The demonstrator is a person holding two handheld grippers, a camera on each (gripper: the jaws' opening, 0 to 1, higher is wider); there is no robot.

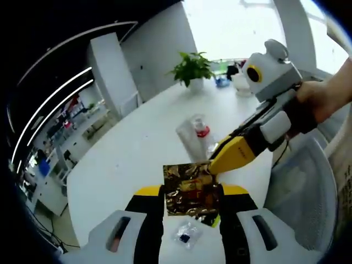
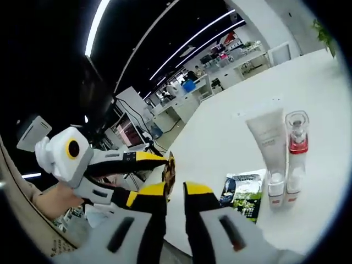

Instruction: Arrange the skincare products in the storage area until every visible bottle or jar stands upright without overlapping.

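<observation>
Left gripper view: white counter (image 1: 137, 159); upright tube (image 1: 190, 137) and clear bottle (image 1: 202, 132) just beside each other; left gripper (image 1: 192, 192) fingers clenched on a gold foil sachet (image 1: 190, 195), with the right gripper (image 1: 212, 165) tip touching its upper corner, fingers' state cannot be told. Judged risk: opposing pulls could tear or drop the sachet. Small clear packet (image 1: 186, 235) contents unreadable; a dark green sachet (image 2: 242, 192) lies flat near the tube.

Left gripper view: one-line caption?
Left gripper holds a crinkled gold foil sachet above the white table; right gripper touches it.
</observation>
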